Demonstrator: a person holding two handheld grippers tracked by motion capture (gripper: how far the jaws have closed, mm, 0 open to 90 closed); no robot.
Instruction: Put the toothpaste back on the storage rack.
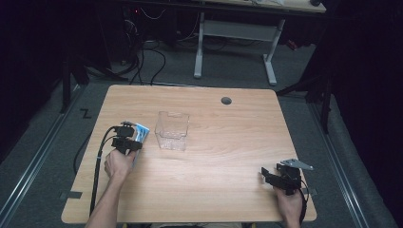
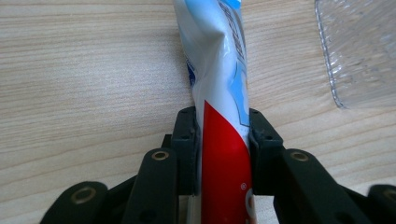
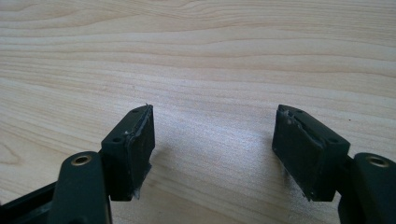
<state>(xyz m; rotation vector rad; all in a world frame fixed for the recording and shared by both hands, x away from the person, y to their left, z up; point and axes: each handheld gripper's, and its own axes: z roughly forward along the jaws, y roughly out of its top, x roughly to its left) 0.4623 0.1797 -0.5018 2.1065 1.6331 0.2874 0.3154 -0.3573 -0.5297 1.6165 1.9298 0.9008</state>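
Dark room, grey carpet, a second desk [image 1: 237, 28] at the back w/ cables under it; I'm at a light wood table [image 1: 214, 185] w/ a round cable hole [image 1: 226, 100] near the far edge. My left gripper [image 1: 129, 140] sits on the left side of the table, jaws closed tight on a tube [image 1: 140, 133], white and blue up top, red lower down. In the left gripper view the tube [image 2: 224, 93] runs up between the two pads [image 2: 187, 140], squeezed in at the red part, the upper end creased and reaching out over the wood. Can't tell if it's touching the table or lifted a bit. Clear plastic box [image 1: 172, 130] stands just right of the tube, near but apart from it, approx mid-table, open side up; its corner [image 2: 359, 51] shows at top right of the left gripper view. My right gripper [image 1: 271, 176] is well apart from all that, near the front right corner of the table, grey plate [image 1: 297, 164] on top, my hand [image 1: 289, 202] behind it. Its jaws are spread wide w/ nothing between them; in the right gripper view the pads [image 3: 133, 149] hang low over bare wood grain, a soft shadow under each. Left hand [image 1: 119, 164] and forearm come in from the bottom edge, cable [image 1: 99, 161] trailing back along it.
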